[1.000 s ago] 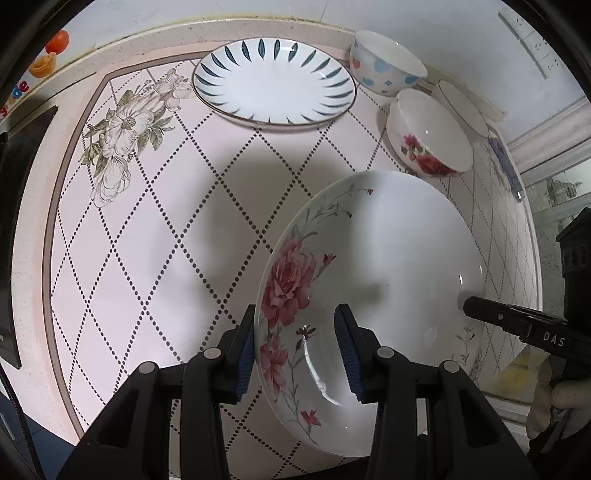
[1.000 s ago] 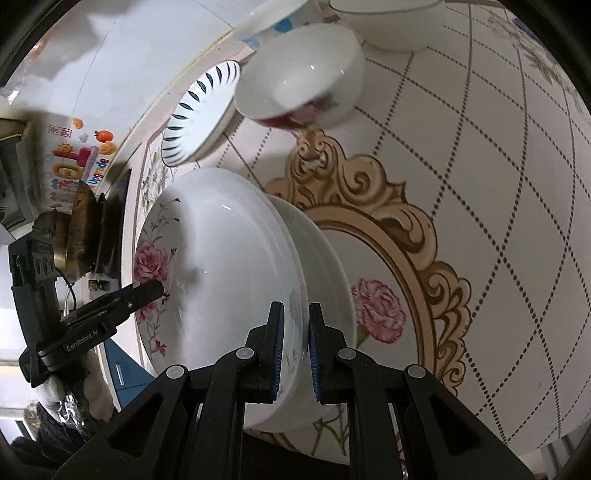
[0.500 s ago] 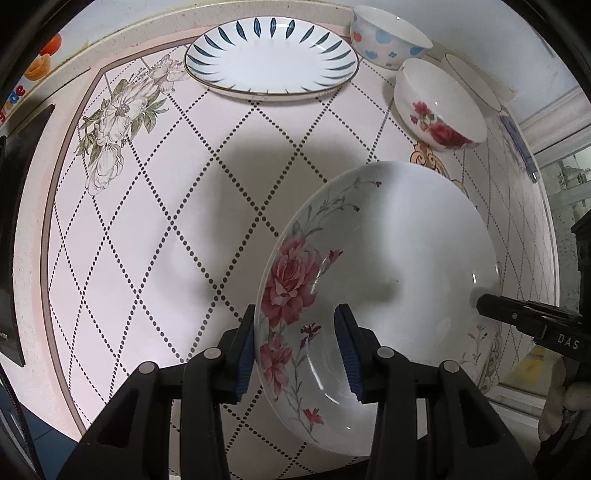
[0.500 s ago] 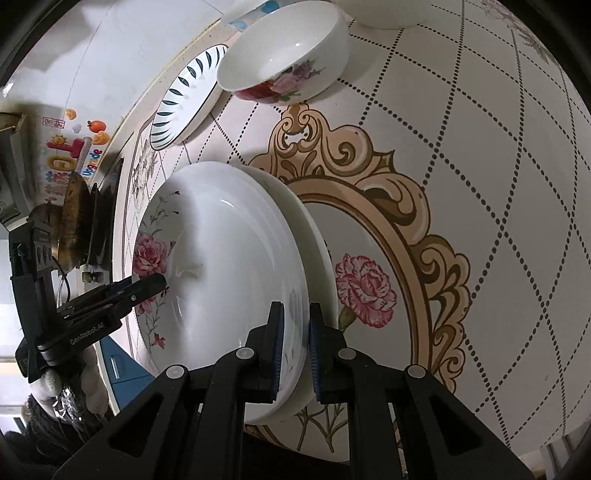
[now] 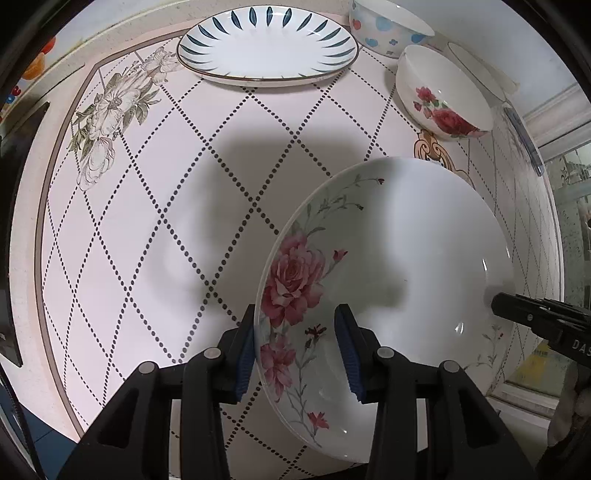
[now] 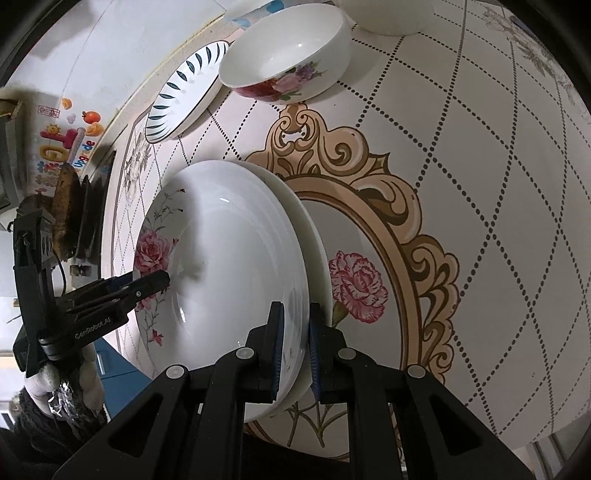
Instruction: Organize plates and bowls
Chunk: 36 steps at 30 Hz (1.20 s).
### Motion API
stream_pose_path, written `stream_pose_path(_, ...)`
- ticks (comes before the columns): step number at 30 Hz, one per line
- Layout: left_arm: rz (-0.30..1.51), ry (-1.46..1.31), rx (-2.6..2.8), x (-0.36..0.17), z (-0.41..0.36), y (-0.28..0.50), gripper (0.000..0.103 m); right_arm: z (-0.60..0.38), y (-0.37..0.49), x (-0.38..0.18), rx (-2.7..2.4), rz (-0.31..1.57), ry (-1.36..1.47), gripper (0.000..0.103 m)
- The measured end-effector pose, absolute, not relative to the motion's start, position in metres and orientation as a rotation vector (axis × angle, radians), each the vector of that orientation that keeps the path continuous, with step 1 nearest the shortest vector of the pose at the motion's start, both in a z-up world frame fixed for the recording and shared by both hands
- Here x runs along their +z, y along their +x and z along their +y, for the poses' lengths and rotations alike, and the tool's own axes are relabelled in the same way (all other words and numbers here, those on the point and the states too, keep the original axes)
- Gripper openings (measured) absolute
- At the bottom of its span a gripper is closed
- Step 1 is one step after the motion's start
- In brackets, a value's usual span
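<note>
A deep white plate with pink roses (image 5: 406, 258) (image 6: 229, 258) hangs tilted just above the patterned table (image 5: 147, 221). My left gripper (image 5: 297, 354) is shut on its flowered rim, one pad outside and one inside. My right gripper (image 6: 295, 347) is shut on the opposite rim; its finger tip (image 5: 496, 301) shows in the left wrist view. The left gripper (image 6: 147, 284) reaches in from the left in the right wrist view. A second plain white plate (image 6: 317, 243) sits directly under the rose plate; whether the right pads also pinch it I cannot tell.
At the back of the table stand a blue-leaf plate (image 5: 266, 51) (image 6: 184, 88), a rose bowl (image 5: 443, 99) (image 6: 288, 62), a bowl with blue and red spots (image 5: 388, 26) and a plain white bowl (image 5: 476, 70). A gloved hand (image 6: 62, 387) holds the left gripper. The table's edge runs along the left.
The rose plate, held by both grippers, has sunk closer to the table. The bowls and the blue-leaf plate have shifted in both views.
</note>
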State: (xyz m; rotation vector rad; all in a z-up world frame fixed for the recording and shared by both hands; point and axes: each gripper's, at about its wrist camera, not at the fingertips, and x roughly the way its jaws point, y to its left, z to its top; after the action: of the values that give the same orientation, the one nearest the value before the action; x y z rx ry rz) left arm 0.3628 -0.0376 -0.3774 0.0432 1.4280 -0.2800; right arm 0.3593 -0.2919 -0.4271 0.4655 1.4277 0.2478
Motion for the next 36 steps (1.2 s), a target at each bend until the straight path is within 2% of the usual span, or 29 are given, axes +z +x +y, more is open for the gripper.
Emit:
stream_pose_path(16, 1.401, 0.049, -0.275, -0.355, -0.027, 0.357, 0.038, -0.295, 0.355, -0.418, 0.183, 1.507, 0.482, 0.02)
stream_pose_path(22, 1.35, 0.029, -0.284, -0.319, -0.017, 0.351, 0.038, -0.299, 0.353, -0.4, 0.209, 1.51, 0.484, 0.02)
stream_pose_path(23, 1.342, 0.027, -0.284, -0.312, -0.016, 0.352, 0.038, -0.3, 0.355, -0.395, 0.187, 1.602, 0.485, 0.02)
stream_pose_path(25, 1.305, 0.011, -0.287, -0.29, -0.011, 0.355, 0.038, -0.298, 0.359, -0.382, 0.207, 1.585, 0.489, 0.021)
stream_pose_path(27, 1.268, -0.009, -0.287, -0.272, -0.011, 0.363, 0.039, -0.296, 0.37, -0.365, 0.226, 1.562, 0.493, 0.032)
stream_pose_path(29, 1.233, -0.025, -0.286, -0.255, -0.004, 0.376, 0.039, -0.293, 0.385, -0.349, 0.253, 1.529, 0.504, 0.039)
stream_pose_path(32, 1.188, -0.056, -0.277, -0.235, 0.005, 0.408, 0.049, -0.286, 0.418, -0.324, 0.325, 1.397, 0.529, 0.047)
stream_pose_path(36, 1.161, -0.09, -0.223, -0.235, 0.027, 0.466, 0.05, -0.272, 0.479, -0.306, 0.342, 1.327, 0.551, 0.048)
